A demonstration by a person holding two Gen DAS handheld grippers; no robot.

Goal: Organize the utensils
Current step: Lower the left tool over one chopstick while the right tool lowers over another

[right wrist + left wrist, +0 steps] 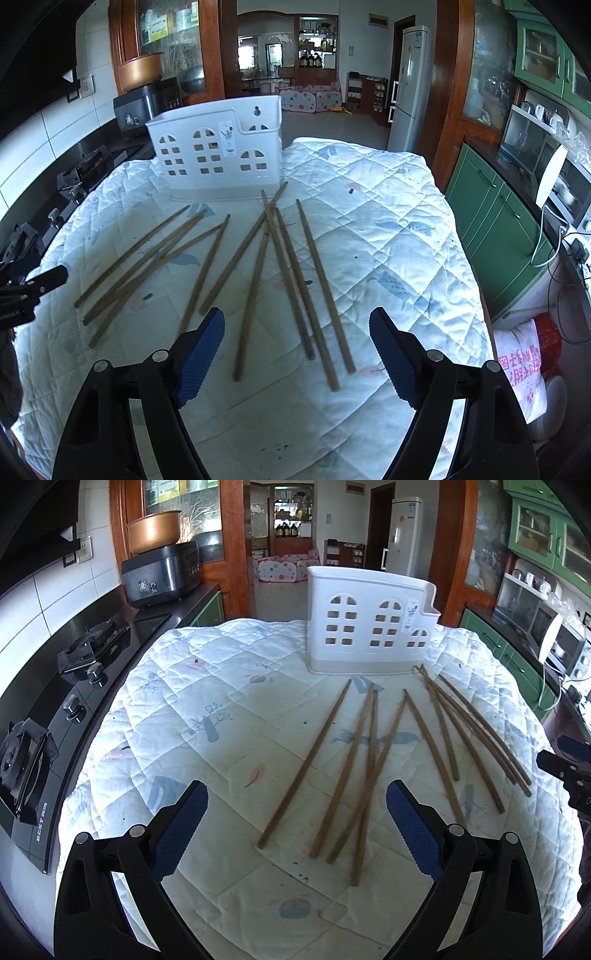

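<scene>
Since both the left hand-held gripper (pixel 297 827) and right hand-held gripper (pixel 297 354) hover released, take one wooden chopstick (pixel 325 291) near its end off the quilted table (pixel 406 236), then drop it into the white holder (pixel 218 155) behind.

Brown wooden chopsticks (pixel 369 760) lie loose and flat on a quilted cloth, fanned out, several crossing, thin tips toward a white plastic utensil holder (pixel 369 624). Holder stands upright w/ window-shaped cutouts, just behind the sticks; nothing seen inside it.
</scene>
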